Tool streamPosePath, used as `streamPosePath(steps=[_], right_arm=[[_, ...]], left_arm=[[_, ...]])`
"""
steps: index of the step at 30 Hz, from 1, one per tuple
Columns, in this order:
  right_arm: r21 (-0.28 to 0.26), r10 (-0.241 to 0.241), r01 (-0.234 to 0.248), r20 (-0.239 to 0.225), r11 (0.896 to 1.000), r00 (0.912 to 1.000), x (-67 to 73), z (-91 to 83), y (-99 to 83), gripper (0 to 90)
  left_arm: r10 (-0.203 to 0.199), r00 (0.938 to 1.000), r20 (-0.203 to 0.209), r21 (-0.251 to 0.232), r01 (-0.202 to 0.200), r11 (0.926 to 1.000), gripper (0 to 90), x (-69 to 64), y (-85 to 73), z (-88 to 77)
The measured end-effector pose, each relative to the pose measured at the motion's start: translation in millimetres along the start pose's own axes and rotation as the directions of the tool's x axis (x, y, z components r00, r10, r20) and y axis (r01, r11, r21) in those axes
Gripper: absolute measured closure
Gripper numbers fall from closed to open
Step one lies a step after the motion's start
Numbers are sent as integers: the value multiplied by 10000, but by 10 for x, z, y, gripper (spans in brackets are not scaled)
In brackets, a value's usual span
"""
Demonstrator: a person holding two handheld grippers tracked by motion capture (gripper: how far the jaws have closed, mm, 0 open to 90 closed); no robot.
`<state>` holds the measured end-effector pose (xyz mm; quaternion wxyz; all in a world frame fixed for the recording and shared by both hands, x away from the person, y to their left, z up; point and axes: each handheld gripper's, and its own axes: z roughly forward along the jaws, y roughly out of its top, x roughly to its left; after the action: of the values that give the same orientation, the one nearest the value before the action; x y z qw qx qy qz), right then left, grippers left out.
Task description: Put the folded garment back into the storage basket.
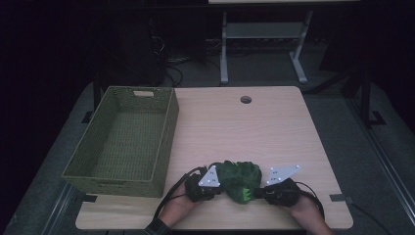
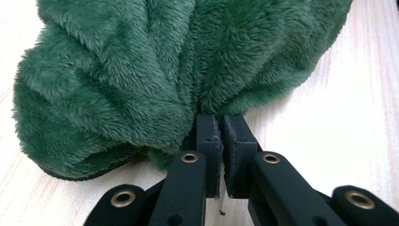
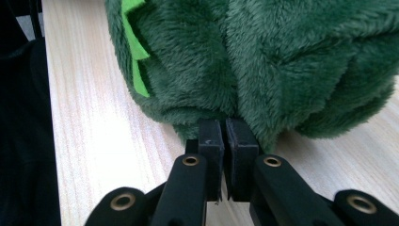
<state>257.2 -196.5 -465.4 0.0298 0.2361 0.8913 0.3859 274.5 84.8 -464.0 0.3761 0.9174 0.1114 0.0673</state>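
So the green plush fabric [image 1: 238, 180] is bunched up in a heap near the person's edge of the table [image 1: 274, 127], sitting right between the two grippers. The left gripper [image 2: 221, 120] has its jaws squeezed nearly together on a pinch of fuzzy pile at the heap's edge, and you can see the folds fanning out from that pinch point, which looks to me like the cloth is gathered there on purpose. The right gripper [image 3: 223, 123] is doing the same from the opposite side, jaws almost closed on the bottom hem, with a bright green felt zigzag trim [image 3: 134, 47] up and to the left of its jaws. Holding two opposite edges like that makes sense if you want to lift or spread a floppy thing without it sagging out of one grip. The fabric looks like it's resting on the wood, not hanging. Off beyond the left gripper sits a green woven basket [image 1: 169, 142], open side up, well apart from the fabric, probably where this ends up.
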Motion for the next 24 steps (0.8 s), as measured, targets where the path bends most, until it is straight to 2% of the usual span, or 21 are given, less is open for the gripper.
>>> streamPosePath(steps=[4, 9, 14, 15, 21, 22, 24], right_arm=[[34, 50, -49, -48, 10000, 10000, -10, 9, -3, 869], [222, 110, -110, 4, 9997, 9999, -25, 36, -4, 870], [-68, 85, -86, -139, 9999, 9999, -12, -20, 5, 785], [-261, 239, -246, -270, 9994, 9993, -11, -56, 5, 741], [-577, 359, -362, -69, 9977, 9993, 20, -191, -7, 639], [-813, 374, -371, 31, 9960, 9993, 34, -258, -11, 617], [-909, 357, -349, 74, 9953, 9993, 37, -290, -12, 612]], left_arm=[[124, 9999, -65, 243, -123, 9996, 869, 0, -1, 16], [-114, 9999, 59, 145, 113, 9998, 867, 9, -10, 28], [-193, 9996, 192, 22, 193, 9998, 756, 9, 0, -32], [-368, 9992, 135, -290, 371, 9989, 737, 4, 5, -83], [-576, 9983, -19, -574, 574, 9967, 658, 8, -1, -239], [-650, 9979, -46, -535, 646, 9965, 617, 5, -6, -259], [-737, 9973, -50, -608, 733, 9955, 593, -1, -21, -305]])
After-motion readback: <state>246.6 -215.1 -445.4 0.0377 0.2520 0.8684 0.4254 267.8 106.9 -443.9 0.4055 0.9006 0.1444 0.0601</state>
